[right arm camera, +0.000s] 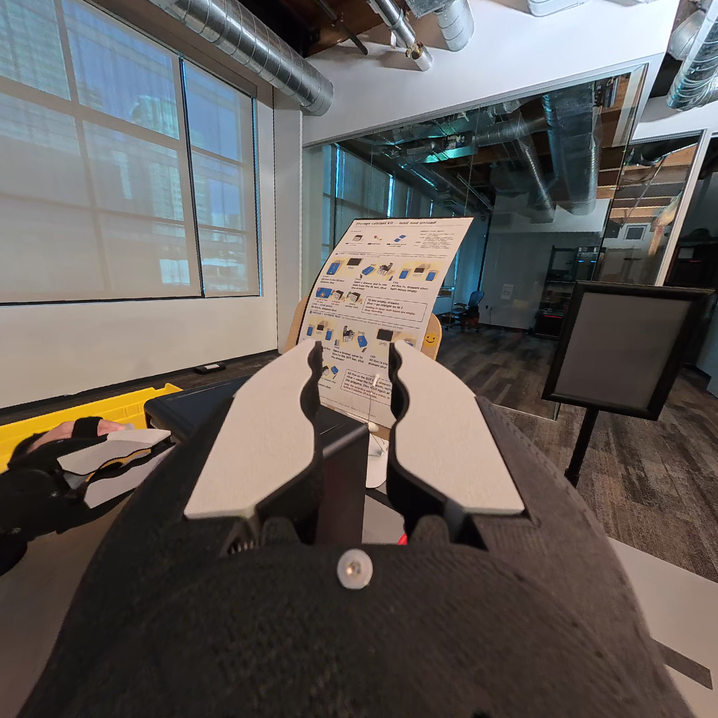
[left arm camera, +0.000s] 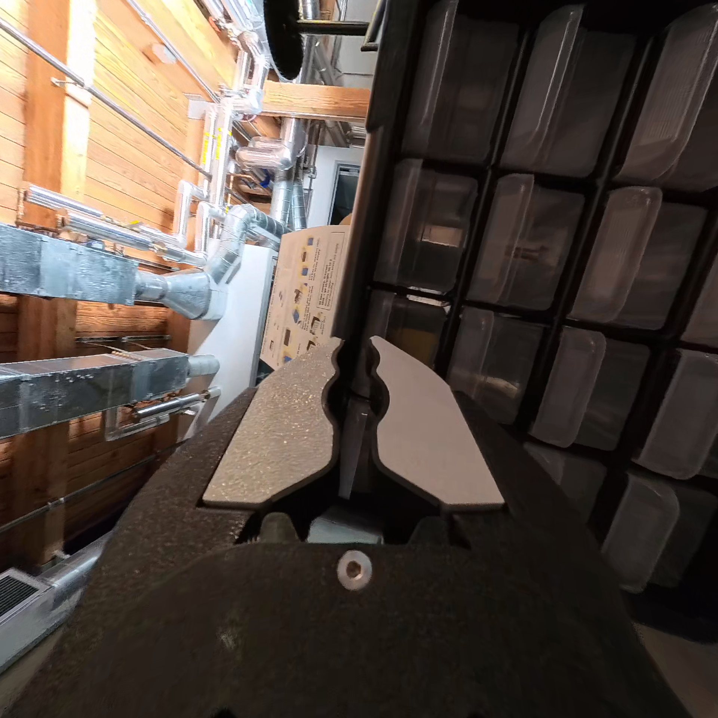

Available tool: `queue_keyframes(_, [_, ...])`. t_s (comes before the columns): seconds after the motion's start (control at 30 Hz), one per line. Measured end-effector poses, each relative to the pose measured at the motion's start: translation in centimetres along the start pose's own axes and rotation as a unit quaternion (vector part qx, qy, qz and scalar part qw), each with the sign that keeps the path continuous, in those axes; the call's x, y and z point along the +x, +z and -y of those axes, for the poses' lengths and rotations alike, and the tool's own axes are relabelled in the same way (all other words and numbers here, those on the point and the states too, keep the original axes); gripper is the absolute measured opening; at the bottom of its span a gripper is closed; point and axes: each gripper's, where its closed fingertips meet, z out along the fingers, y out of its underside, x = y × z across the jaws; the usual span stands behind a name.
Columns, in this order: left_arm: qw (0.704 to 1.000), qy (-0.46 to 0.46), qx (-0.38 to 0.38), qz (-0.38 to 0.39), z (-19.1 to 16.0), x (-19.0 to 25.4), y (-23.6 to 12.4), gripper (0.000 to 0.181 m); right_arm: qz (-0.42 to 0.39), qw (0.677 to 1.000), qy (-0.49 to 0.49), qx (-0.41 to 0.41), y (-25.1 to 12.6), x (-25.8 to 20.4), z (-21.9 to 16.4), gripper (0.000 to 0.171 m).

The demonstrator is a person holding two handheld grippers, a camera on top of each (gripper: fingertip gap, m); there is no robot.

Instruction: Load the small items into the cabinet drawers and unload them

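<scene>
Left wrist view, rolled sideways: the left gripper [left arm camera: 356, 351] has its jaws drawn narrow around the black side edge of the cabinet [left arm camera: 355, 248], the frame wall passing between the two grey pads. To the right of the jaws, the cabinet's grid of translucent drawers [left arm camera: 524, 241] fills the view, all fronts seated flush as far as can be told. Wooden ceiling boards and silver ducting [left arm camera: 77, 268] lie to the left.

Right wrist view: the right gripper [right arm camera: 355, 351] has its jaws set to a moderate gap astride a dark upright edge, apparently the cabinet's other side; contact cannot be told. Far beyond stands a printed instruction sheet [right arm camera: 388, 279]. The left gripper appears at near left, before a yellow bin [right arm camera: 77, 412]. A black framed sign stand [right arm camera: 621, 349] stands at right.
</scene>
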Motion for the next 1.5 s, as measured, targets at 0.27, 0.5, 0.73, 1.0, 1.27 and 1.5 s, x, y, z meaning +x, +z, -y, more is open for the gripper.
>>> queue_keyframes(0.27, [1.000,0.007,0.006,-0.010,0.0,1.0,0.0,0.019,0.000,1.000,0.005,0.002,-0.2,0.2,0.1,0.033])
queue_keyframes(0.5, [0.998,0.044,0.001,0.035,-0.4,1.3,0.3,0.012,0.003,1.000,0.006,0.003,-0.2,0.0,0.2,0.033])
queue_keyframes(0.73, [0.997,0.047,-0.014,0.052,-1.0,0.9,0.6,0.009,0.008,1.000,0.003,0.000,0.1,-0.4,0.1,0.033])
queue_keyframes(1.0, [0.997,0.048,-0.011,0.053,-0.8,0.6,0.3,0.005,0.013,1.000,0.003,-0.006,0.5,-0.7,-0.2,0.033])
queue_keyframes(1.27, [0.998,0.045,-0.007,0.052,0.2,-0.1,-2.2,0.005,0.024,0.999,0.009,-0.023,1.4,-1.1,-1.1,0.033])
queue_keyframes(1.5, [0.997,0.043,0.001,0.059,1.5,-0.6,-4.1,0.005,0.089,0.993,-0.009,-0.081,3.8,-4.9,-3.7,0.033])
